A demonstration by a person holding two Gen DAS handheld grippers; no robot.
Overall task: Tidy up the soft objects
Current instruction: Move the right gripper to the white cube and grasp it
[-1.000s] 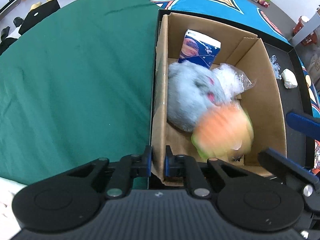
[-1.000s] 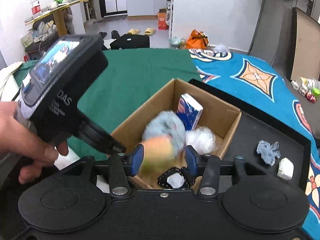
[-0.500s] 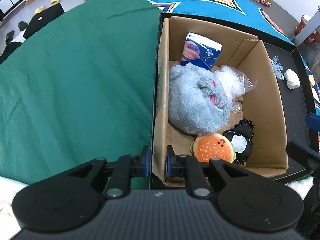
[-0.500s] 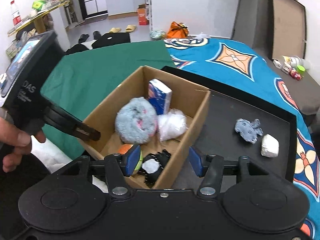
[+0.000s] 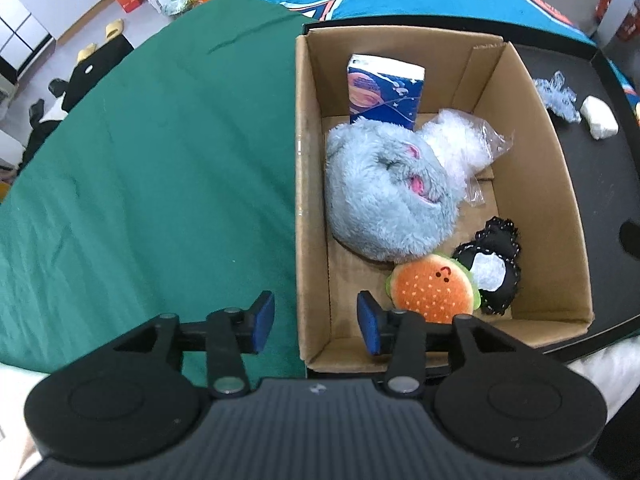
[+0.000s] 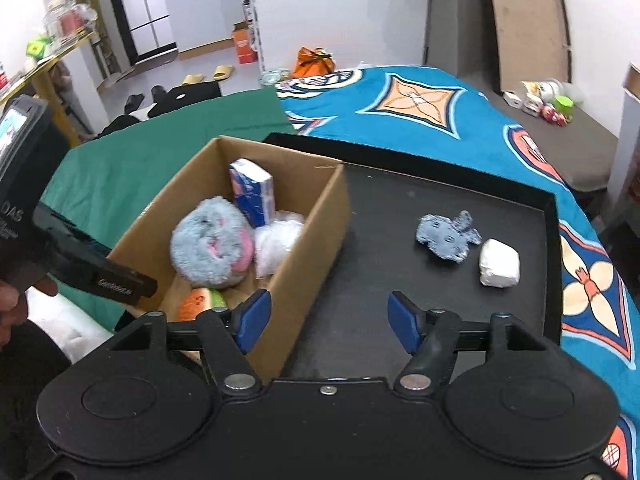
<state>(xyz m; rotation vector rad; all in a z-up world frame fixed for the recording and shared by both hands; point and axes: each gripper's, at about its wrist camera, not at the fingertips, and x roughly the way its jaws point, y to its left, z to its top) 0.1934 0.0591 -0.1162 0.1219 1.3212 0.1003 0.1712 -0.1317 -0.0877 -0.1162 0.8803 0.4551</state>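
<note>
A cardboard box (image 5: 560, 184) (image 6: 304, 268) holds a grey-blue plush ball (image 5: 384, 196) (image 6: 212, 244), a burger plush (image 5: 432, 288) (image 6: 198, 300), a black-and-white pouch (image 5: 492, 268), a bagged white fluff (image 5: 456, 144) (image 6: 276, 240) and a blue tissue pack (image 5: 384, 92) (image 6: 252, 192). My left gripper (image 5: 316, 322) is open, straddling the box's near left wall. My right gripper (image 6: 328, 320) is open and empty over the black tray (image 6: 380, 280). A small grey plush (image 6: 446, 236) (image 5: 558, 96) and a white soft lump (image 6: 500, 268) (image 5: 600, 118) lie on the tray.
The tray's raised rim (image 6: 550, 264) runs around the box and loose items. A green cloth (image 5: 140, 180) lies left of the box, a blue patterned blanket (image 6: 420, 108) behind it. The left gripper's body (image 6: 60, 256) is at the box's near left corner.
The burger plush dropped from my right gripper into the box. My right gripper moved right, over the tray. My left gripper opened, releasing the box wall.
</note>
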